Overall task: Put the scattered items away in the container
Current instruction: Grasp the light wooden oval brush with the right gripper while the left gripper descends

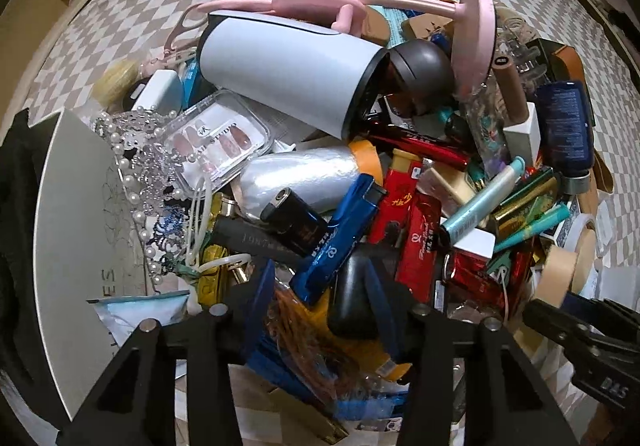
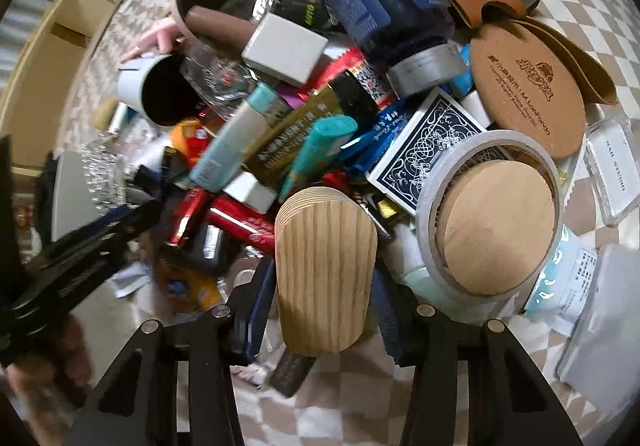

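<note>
Right gripper [image 2: 325,286] clenched on a rounded pale wooden block [image 2: 326,270], grain lengthwise, bottom centre. Left gripper [image 1: 320,310] straddles a smooth black oval case [image 1: 354,294]; whether it grips, can't tell. Risk: glossy case slips, heaped pile slides. White container wall [image 1: 76,230] at left edge.
</note>
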